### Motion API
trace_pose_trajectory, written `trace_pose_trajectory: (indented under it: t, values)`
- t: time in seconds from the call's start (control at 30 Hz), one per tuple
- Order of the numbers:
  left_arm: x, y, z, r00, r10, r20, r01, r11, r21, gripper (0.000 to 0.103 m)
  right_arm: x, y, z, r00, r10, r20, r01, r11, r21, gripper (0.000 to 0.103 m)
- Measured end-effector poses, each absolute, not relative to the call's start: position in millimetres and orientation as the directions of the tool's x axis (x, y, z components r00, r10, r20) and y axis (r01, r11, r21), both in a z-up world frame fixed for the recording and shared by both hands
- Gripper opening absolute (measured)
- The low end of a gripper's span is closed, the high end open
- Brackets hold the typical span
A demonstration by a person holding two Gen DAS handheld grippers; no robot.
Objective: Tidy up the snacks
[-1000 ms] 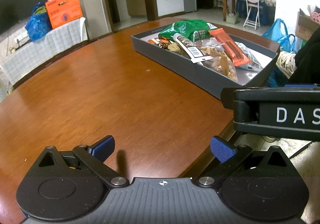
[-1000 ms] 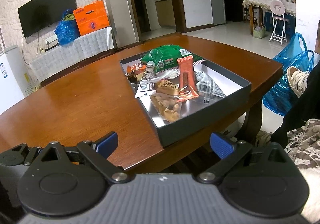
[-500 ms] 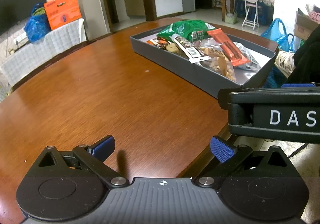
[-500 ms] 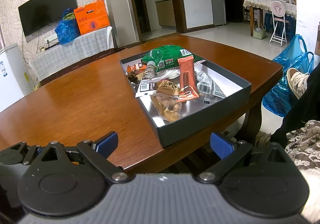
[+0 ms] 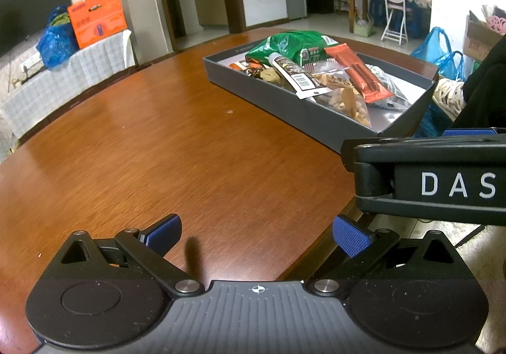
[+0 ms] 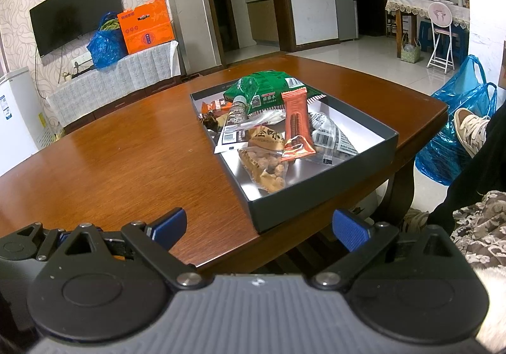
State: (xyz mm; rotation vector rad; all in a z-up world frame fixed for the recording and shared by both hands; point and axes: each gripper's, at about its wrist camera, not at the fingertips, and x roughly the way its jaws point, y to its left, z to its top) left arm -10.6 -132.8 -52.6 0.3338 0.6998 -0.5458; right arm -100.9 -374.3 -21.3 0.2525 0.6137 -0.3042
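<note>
A dark grey box [image 5: 284, 101] [image 6: 319, 199] sits on the brown wooden table near its right edge. Several snacks lie in it: a green bag [image 5: 291, 45] [image 6: 268, 91], an orange-red bar [image 5: 357, 72] [image 6: 295, 120], a clear bag of brown snacks [image 5: 344, 101] [image 6: 265, 167] and a tube with a barcode [image 5: 297, 75] [image 6: 235, 120]. My left gripper [image 5: 256, 233] is open and empty over the table's near edge. My right gripper [image 6: 257, 227] is open and empty, short of the box. Its body [image 5: 442, 177] shows at the right of the left wrist view.
The table top [image 5: 158, 148] [image 6: 126, 164] stretches left of the box. The table edge [image 6: 420, 120] runs close to the box's right side. A person's leg and shoe [image 6: 471, 129] and a blue plastic bag [image 6: 455, 120] are beyond it. A cloth-covered sideboard [image 6: 120, 82] stands behind.
Both grippers have drifted very slightly; the box and snacks have not moved. Both stay open.
</note>
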Motion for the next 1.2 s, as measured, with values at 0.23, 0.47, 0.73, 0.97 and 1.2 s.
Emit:
trace_pose_trajectory:
  t: [0.23,0.47,0.73,0.97,1.2]
  values:
    - [-12.9,-131.1,-53.5,0.633,-0.363,-0.683,0.583,0.804,0.113,0.103,-100.7,-374.4,-21.4,0.776,-0.203,-0.598,0.351,0.926,0.140,0.100]
    - [-12.5,-129.0,-53.0,0.633,-0.365,-0.683,0.585,0.803,0.114,0.103,-100.7,-374.2,-21.4,0.775,-0.204,-0.598,0.351,0.926,0.139,0.100]
    - [-12.7,-129.3,-53.0,0.633,-0.365,-0.683,0.586,0.802,0.114,0.103,-100.8,-374.3,-21.5,0.775,-0.204,-0.598,0.351,0.926,0.139,0.100]
    - [-12.8,-127.5,-52.7,0.632,-0.365,-0.684,0.589,0.800,0.117,0.103,-100.7,-374.5,-21.8,0.774,-0.204,-0.599,0.351,0.926,0.137,0.100]
    - [-13.7,-125.0,-53.2,0.632,-0.367,-0.683,0.595,0.795,0.124,0.103,-101.0,-375.7,-23.1,0.773,-0.204,-0.601,0.350,0.927,0.135,0.100]
